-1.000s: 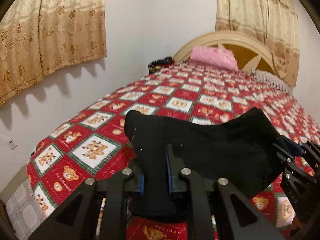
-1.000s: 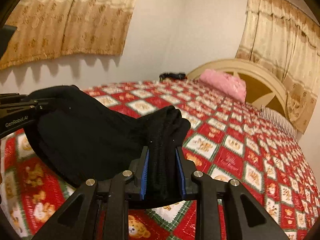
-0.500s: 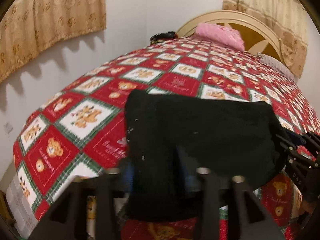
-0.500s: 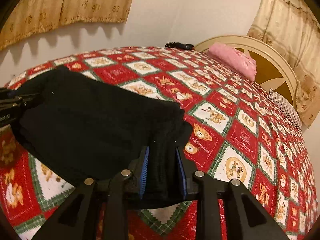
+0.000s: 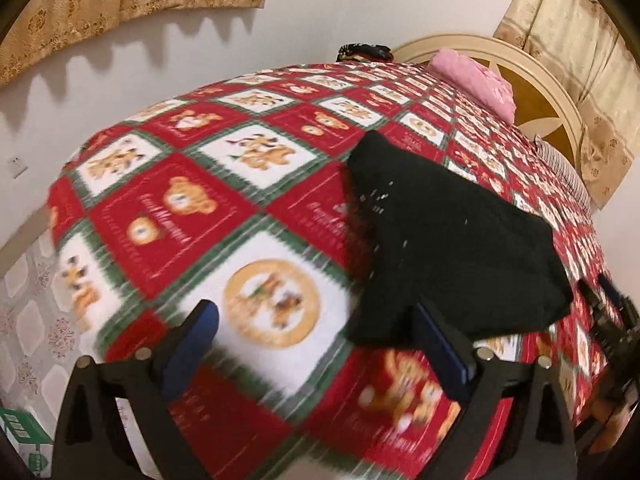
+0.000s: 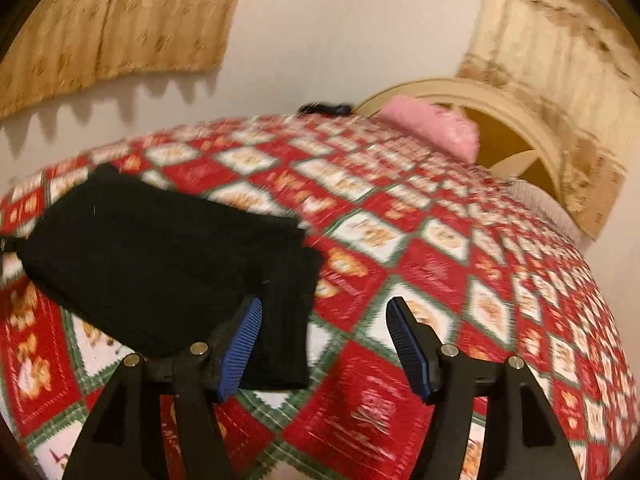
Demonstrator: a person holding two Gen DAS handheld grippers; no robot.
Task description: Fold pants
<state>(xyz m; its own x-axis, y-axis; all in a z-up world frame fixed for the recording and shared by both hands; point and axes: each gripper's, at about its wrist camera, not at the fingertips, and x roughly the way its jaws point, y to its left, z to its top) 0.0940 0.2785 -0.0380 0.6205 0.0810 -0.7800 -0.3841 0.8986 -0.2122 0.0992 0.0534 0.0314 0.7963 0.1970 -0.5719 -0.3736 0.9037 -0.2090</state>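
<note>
Two grippers are in view, one per wrist camera, and both stand with jaws apart, clamped on nothing. One pair of black pants [image 5: 452, 240] lies folded into a compact bundle on the bed [image 5: 168, 208], right of centre in the left wrist frame and at left centre in the right wrist frame [image 6: 160, 256]. The left gripper [image 5: 316, 356] occupies the lower centre of its frame; its right blue pad overlaps the near edge of the pants, but contact cannot be confirmed because of blur. The right gripper [image 6: 324, 348] occupies the lower centre of its frame; its left blue pad sits just beside the near right corner of the pants. One pink pillow [image 5: 476, 76] rests at the headboard [image 5: 560, 104], upper right. Two curtains hang on the wall: curtain one [image 5: 132, 0] upper left, curtain two [image 5: 576, 48] upper right.
</note>
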